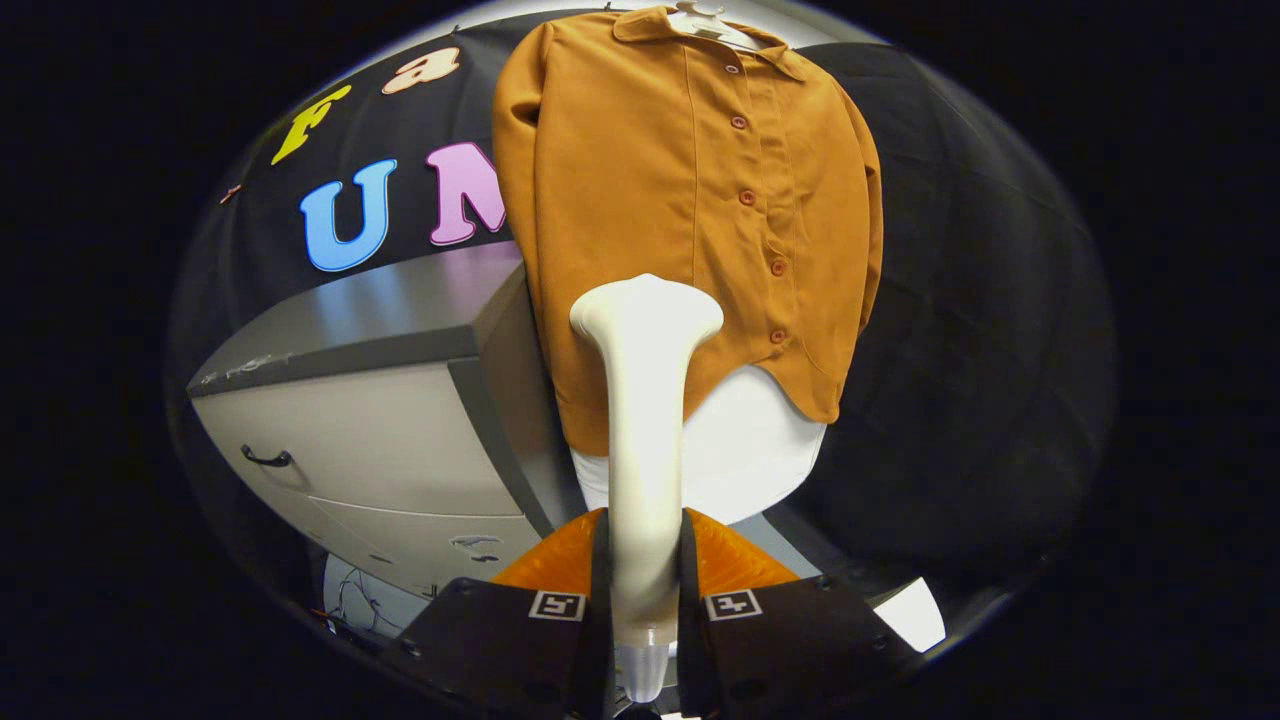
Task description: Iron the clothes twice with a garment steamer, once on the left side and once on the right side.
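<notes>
Soft even light, sharp centre, strong fisheye bending toward dim edges

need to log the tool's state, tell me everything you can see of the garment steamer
The garment steamer is a smooth, cream-white, plastic-looking wand. Its slim handle is clamped between the gripper's two fingers, both pressing on it, and it rises to a flared, rounded head. It stands about upright, leaning slightly. The head sits in front of the lower left half of the hanging brown shirt, left of the button placket; whether it touches the fabric cannot be told. No steam is visible.
</notes>
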`<state>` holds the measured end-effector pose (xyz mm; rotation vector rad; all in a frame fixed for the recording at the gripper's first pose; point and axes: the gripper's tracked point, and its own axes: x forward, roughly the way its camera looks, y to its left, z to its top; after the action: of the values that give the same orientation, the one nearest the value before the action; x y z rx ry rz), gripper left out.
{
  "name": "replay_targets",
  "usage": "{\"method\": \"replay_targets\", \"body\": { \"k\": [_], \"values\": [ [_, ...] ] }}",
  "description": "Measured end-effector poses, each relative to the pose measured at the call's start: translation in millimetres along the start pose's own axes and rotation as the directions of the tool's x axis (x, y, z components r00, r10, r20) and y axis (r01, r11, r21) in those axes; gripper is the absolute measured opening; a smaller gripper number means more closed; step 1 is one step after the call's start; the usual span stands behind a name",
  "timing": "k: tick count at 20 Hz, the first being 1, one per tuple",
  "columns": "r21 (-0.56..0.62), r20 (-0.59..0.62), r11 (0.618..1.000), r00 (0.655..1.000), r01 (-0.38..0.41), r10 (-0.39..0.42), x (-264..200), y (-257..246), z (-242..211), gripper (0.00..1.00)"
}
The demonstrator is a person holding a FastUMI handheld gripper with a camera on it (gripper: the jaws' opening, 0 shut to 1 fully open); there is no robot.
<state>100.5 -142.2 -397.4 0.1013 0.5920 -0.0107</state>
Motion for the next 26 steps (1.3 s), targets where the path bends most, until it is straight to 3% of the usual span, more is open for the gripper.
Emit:
{"method": "replay_targets", "body": {
  "k": [5,12,26],
  "values": [
    [0.001,0.017,1.0,1.0,-0.018,0.018,-22,-4,-8,0.29],
    [-0.004,0.171,0.999,0.985,-0.038,0.038,-77,-14,56,0.28],
    [-0.024,0.515,1.0,0.857,-0.014,0.025,-151,-53,248,0.28]
  ]
}}
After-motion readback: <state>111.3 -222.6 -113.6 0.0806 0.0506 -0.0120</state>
